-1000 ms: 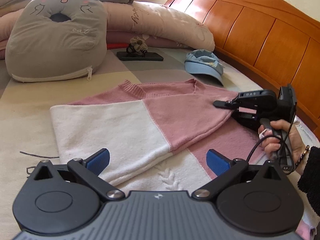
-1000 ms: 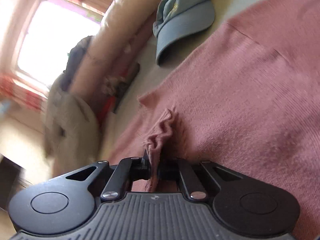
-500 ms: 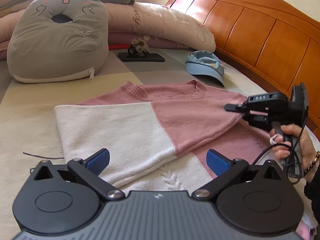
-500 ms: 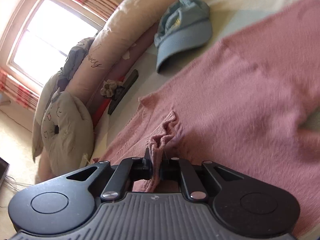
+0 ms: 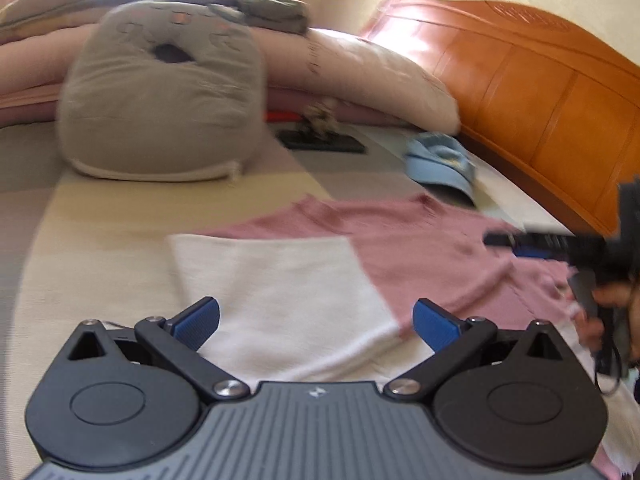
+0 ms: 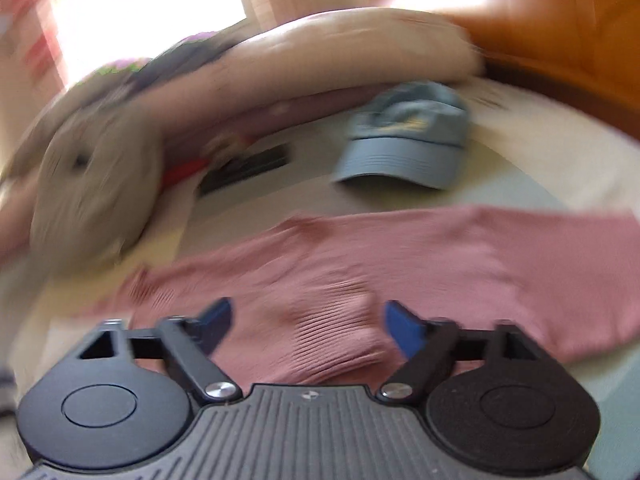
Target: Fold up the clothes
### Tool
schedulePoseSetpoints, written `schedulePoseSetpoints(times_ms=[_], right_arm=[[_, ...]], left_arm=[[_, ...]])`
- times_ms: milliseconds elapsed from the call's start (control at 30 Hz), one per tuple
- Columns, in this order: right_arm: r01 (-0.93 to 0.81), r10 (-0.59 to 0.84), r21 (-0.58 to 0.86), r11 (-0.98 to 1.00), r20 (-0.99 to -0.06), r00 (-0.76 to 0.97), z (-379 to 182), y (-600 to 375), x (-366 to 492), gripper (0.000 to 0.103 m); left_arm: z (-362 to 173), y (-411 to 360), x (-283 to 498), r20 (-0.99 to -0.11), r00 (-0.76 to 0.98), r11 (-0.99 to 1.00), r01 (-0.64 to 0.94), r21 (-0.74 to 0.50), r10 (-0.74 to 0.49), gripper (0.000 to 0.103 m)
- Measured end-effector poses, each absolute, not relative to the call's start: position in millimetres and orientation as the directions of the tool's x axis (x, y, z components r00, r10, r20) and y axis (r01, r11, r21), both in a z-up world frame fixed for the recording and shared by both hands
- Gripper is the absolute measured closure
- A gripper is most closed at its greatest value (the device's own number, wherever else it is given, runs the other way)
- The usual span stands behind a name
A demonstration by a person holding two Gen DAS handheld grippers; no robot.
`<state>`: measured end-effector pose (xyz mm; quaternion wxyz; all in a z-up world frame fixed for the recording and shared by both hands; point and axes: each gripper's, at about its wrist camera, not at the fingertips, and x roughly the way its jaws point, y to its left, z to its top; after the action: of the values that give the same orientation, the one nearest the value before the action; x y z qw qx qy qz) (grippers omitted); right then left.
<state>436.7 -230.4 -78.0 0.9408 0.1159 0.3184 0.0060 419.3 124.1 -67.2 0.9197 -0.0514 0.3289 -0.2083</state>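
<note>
My left gripper (image 5: 316,320) is spread wide over the near white half of the sweater (image 5: 360,264), holding nothing. My right gripper (image 6: 308,320) has let go of the pink cuff (image 6: 340,332) it pinched half a second ago; its jaws now stand apart with the cuff lying between them. Both views are motion-blurred. Farther off on the bed lie a cap (image 6: 404,140) and a grey cushion (image 5: 160,108), its face smeared beyond reading.

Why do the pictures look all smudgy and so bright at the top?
Right wrist view: streaky motion blur over the cat pillow and cap, window glaring white. Left wrist view: softer blur, sweater smeared, sunlight washing out the headboard.
</note>
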Motion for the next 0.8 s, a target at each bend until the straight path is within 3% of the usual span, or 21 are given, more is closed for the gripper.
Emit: schedulePoseSetpoints(times_ms=[133, 267, 500, 600, 800], right_arm=[[-0.065, 0.079, 0.045, 0.997, -0.644, 0.761, -82.4, -182.3, 438.0, 0.004], [-0.122, 0.085, -0.008, 0.992, -0.674, 0.734, -87.3, -155.3, 440.5, 0.004], [-0.225, 0.088, -0.094, 0.97, -0.725, 0.683, -95.7, -108.0, 444.7, 0.001], [-0.206, 0.101, -0.048, 0.977, -0.75, 0.654, -93.3, -110.7, 441.4, 0.001], [-0.252, 0.079, -0.107, 0.962, -0.774, 0.629, -67.3, -134.5, 366.6, 0.0]], left_arm=[[-63.7, 152.5, 425.4, -0.591, 0.737, 0.945, 0.247, -0.216, -0.328, 0.001], [-66.0, 170.2, 431.6, -0.61, 0.746, 0.962, 0.18, -0.204, -0.269, 0.001], [-69.8, 159.3, 431.8, -0.623, 0.724, 0.955, 0.225, -0.192, -0.296, 0.001], [-68.3, 152.2, 428.3, -0.622, 0.723, 0.953, 0.245, -0.176, -0.301, 0.001], [-65.2, 136.9, 422.6, -0.612, 0.713, 0.938, 0.299, -0.176, -0.342, 0.001]])
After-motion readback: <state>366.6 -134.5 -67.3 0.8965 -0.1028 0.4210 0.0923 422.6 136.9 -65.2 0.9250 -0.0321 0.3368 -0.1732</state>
